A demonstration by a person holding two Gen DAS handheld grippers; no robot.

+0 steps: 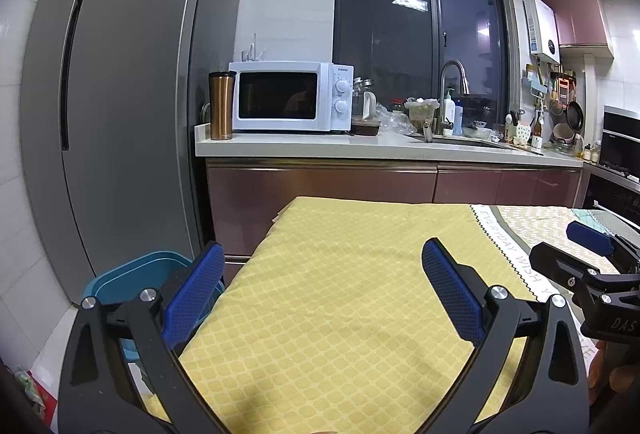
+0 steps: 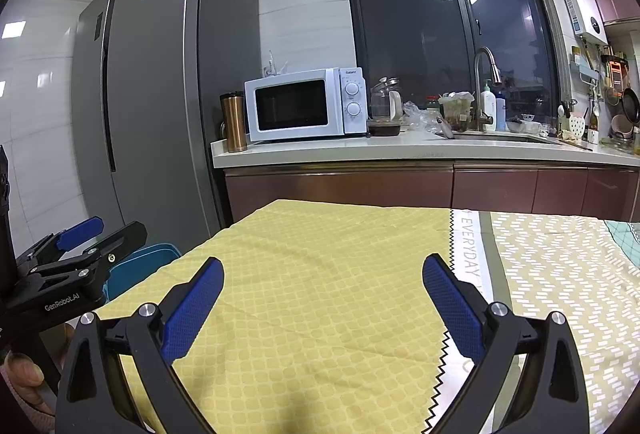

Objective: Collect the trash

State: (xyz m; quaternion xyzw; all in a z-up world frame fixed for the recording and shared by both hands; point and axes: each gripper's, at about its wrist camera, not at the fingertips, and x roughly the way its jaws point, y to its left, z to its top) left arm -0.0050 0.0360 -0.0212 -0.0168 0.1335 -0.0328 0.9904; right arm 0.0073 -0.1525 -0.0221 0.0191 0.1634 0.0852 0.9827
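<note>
My left gripper (image 1: 322, 246) is open over a yellow patterned cloth (image 1: 340, 294) on the table, with nothing between its blue pads (image 1: 196, 290). My right gripper (image 2: 323, 260) is also open and empty, above the same yellow cloth (image 2: 320, 314). A blue bin (image 1: 132, 274) stands on the floor just past the table's left edge, and the same bin (image 2: 140, 266) shows in the right wrist view. Each gripper appears at the side of the other's view: the right gripper (image 1: 552, 242) and the left gripper (image 2: 120, 228). No loose trash shows on the cloth.
A grey fridge (image 1: 120, 93) rises at the left. Behind the table runs a counter (image 1: 360, 145) with a microwave (image 1: 288, 95), a copper tumbler (image 1: 221, 105), a sink faucet (image 1: 452, 81) and clutter. A green and white patterned cloth (image 2: 560, 274) covers the table's right part.
</note>
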